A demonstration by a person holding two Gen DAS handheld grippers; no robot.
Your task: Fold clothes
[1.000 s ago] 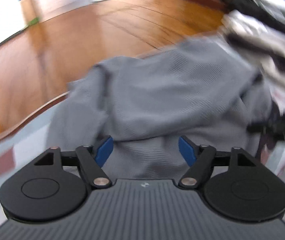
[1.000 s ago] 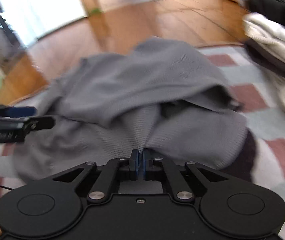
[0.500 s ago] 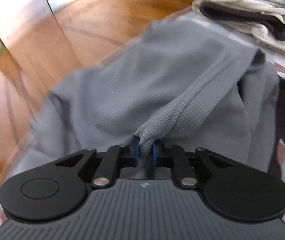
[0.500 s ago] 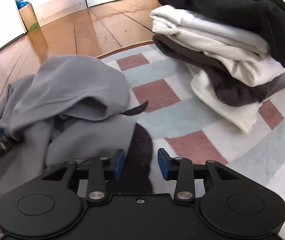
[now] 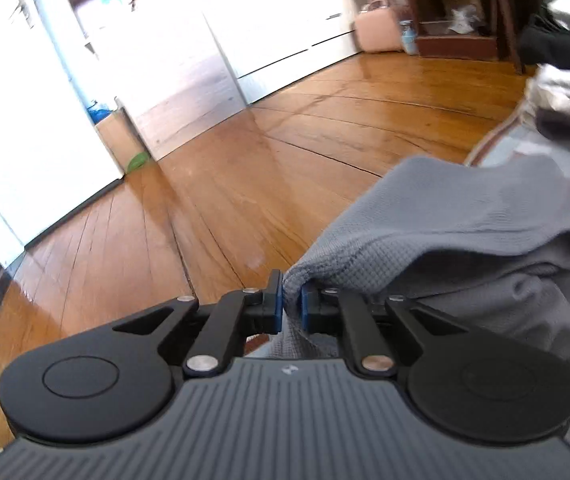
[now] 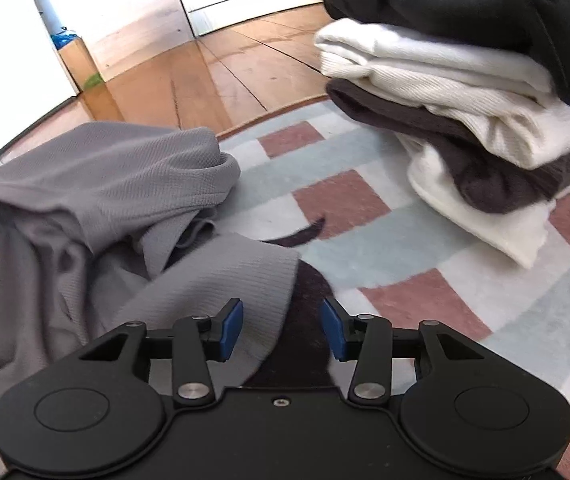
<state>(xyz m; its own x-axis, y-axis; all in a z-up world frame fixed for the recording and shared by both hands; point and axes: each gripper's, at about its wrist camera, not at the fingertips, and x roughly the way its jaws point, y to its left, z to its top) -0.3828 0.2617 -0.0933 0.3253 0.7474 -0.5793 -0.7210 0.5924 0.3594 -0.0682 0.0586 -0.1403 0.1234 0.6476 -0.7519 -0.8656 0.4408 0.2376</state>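
Left gripper (image 5: 292,306) is pinched tight on an edge of the grey waffle-knit top (image 6: 101,196), lifting it to spread it out. Right gripper (image 6: 281,328) is opening, empty, over the ribbed hem on the checked rug (image 6: 365,248).

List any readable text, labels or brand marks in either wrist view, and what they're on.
None readable.
Left gripper body: a small pale mark, no letters, too small to make out.
Grey garment, clothes stack, rug: no tags or print visible.
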